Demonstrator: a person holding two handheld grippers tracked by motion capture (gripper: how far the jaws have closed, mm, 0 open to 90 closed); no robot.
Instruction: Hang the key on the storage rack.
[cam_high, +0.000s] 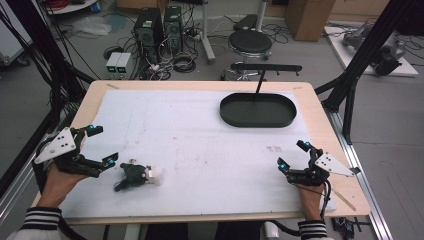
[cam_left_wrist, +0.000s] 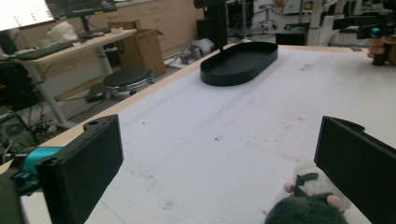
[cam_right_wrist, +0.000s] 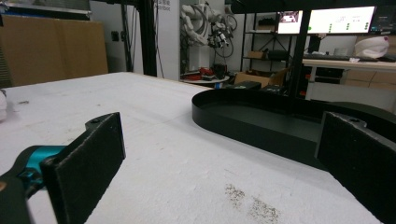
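At the table's near left edge, the left gripper (cam_high: 98, 146) gapes wide just beside the plush toy (cam_high: 136, 175), apparently poised to grasp it, while the right gripper (cam_high: 292, 155), likewise wide and empty, faces the distant black tray (cam_high: 258, 119).

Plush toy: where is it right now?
In the high view the plush toy lies on the white mat near the table's front-left edge, just right of the open left gripper.
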